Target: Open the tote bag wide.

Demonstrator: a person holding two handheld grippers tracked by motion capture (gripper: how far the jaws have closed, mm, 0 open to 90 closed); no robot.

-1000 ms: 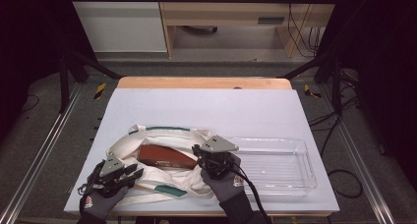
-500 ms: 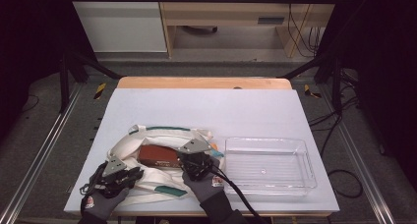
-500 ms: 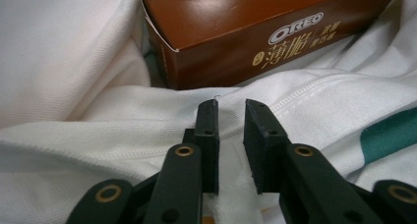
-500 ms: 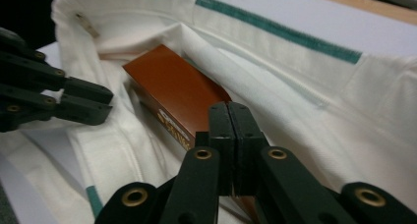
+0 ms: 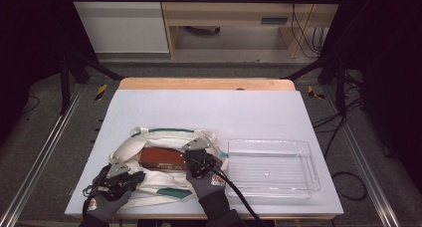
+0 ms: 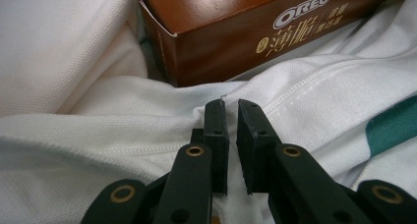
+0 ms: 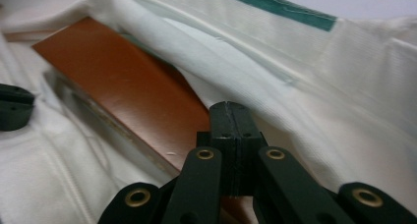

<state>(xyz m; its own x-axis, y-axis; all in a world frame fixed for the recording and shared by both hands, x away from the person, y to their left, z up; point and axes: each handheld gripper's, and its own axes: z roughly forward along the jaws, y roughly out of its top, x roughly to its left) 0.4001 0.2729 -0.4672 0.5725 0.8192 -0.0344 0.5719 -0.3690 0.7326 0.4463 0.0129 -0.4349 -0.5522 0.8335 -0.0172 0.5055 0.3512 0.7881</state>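
White cloth (image 5: 164,179) with green trim lies at the table's (image 5: 209,107) near edge in the high view, half covering a brown box (image 5: 161,159); both grippers' jaws are hidden there by the hands. In the left gripper view, the left gripper (image 6: 232,117) stands slightly parted over a fold; whether it pinches cloth is unclear. In the right gripper view, the right gripper (image 7: 231,111) is pressed closed above the box, empty.

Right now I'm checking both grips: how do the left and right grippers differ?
The left gripper has a narrow gap between its jaws, with white cloth at the tips; the right gripper has its jaws pressed together. The left sits short of the brown Oreo box; the right is over the box. Both are black.
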